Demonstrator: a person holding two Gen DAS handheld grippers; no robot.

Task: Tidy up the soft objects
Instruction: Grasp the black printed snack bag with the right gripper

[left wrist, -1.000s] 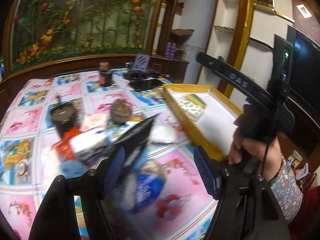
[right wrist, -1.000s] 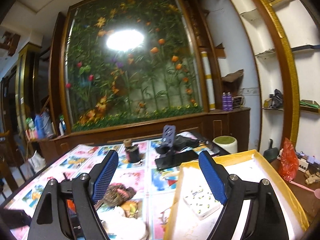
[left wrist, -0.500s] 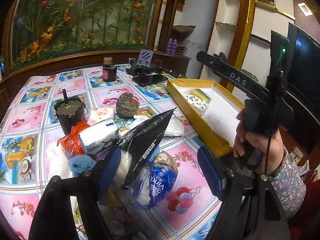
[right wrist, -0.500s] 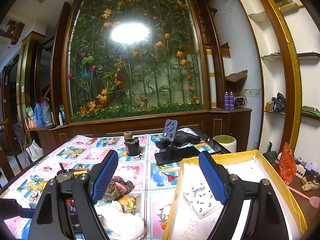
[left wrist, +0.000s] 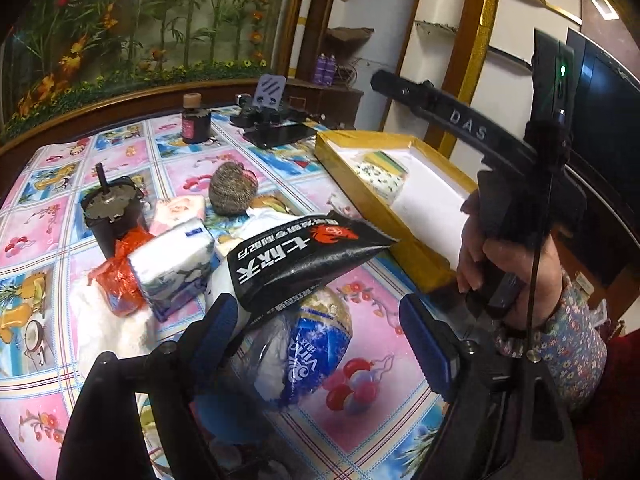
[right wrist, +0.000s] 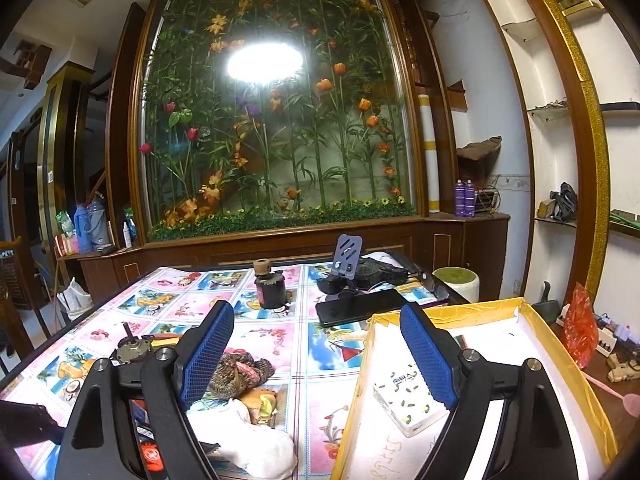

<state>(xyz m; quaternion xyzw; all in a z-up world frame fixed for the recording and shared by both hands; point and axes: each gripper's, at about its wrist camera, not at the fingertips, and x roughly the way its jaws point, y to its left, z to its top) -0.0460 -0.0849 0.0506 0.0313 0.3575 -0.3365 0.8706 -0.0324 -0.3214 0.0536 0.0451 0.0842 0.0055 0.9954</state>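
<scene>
Left wrist view, black pouch [left wrist: 296, 258] over blue bag [left wrist: 316, 344], yellow box [left wrist: 416, 240] beside

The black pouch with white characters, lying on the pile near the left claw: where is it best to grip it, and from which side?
Probably grip the black pouch at its flat sealed edge nearest the left claw, coming from above and the near side. That end is thin and lies between the open blue pads, which have just been opening. The pouch leans on the blue-and-white tissue pack, so its far corner sticks out unsupported.
</scene>
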